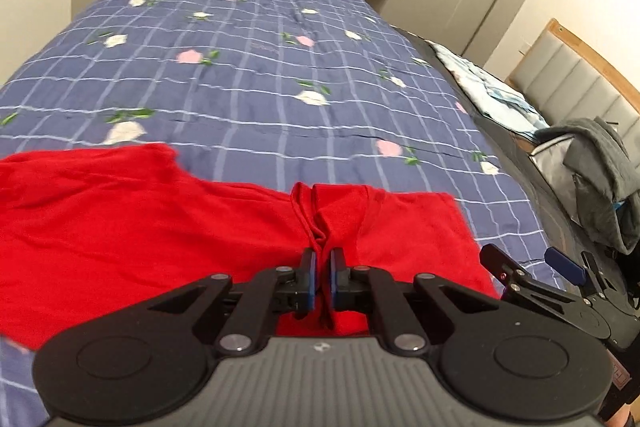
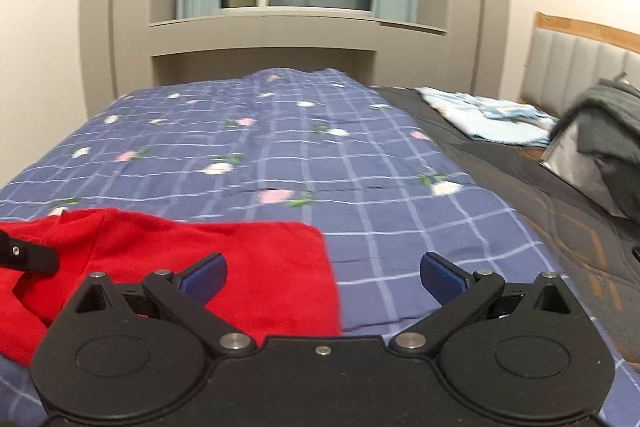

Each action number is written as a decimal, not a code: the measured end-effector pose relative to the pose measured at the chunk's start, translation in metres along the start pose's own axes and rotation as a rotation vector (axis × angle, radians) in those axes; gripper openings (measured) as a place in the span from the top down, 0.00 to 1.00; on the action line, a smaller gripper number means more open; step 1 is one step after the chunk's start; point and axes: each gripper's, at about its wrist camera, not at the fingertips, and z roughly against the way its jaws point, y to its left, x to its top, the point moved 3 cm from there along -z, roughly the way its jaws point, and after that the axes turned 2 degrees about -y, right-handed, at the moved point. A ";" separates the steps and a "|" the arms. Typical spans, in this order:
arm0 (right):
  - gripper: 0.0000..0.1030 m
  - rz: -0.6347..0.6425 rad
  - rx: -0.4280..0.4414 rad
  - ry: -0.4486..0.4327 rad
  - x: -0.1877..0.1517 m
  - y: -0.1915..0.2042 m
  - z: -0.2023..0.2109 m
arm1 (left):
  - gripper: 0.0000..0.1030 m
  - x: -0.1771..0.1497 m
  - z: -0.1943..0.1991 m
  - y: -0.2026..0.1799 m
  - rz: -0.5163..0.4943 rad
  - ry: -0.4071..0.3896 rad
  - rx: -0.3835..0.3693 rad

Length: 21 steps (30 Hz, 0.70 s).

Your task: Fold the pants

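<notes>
The red pants [image 1: 120, 227] lie spread across the near end of the bed, on a blue checked quilt [image 1: 260, 75] printed with flowers. The left gripper [image 1: 322, 271] has its 2 fingers nearly closed on a bunched pleat of the red cloth, which rises in a ridge just ahead of the blue pads [image 1: 310, 275]; pinching a gather like that looks meant to carry the fabric along for a fold. The right gripper [image 2: 322, 277] hangs above the pants' right edge with its fingers wide apart and nothing between them, 1 pad over the red cloth and the other over the quilt, so it seems placed to take that edge next. Further right on the bed sit a light blue folded cloth [image 2: 488, 117] and a grey garment [image 2: 612, 123] draped over a box, well clear of the work.
</notes>
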 end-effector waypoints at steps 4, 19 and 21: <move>0.01 0.023 0.055 0.000 0.001 0.029 0.004 | 0.94 -0.001 0.015 0.030 0.009 0.001 0.039; 0.01 0.145 0.112 0.055 -0.018 0.083 -0.017 | 0.93 -0.029 -0.009 0.096 0.073 0.074 0.110; 0.01 0.151 0.095 0.056 -0.020 0.077 -0.024 | 0.89 -0.030 -0.009 0.095 0.069 0.068 0.109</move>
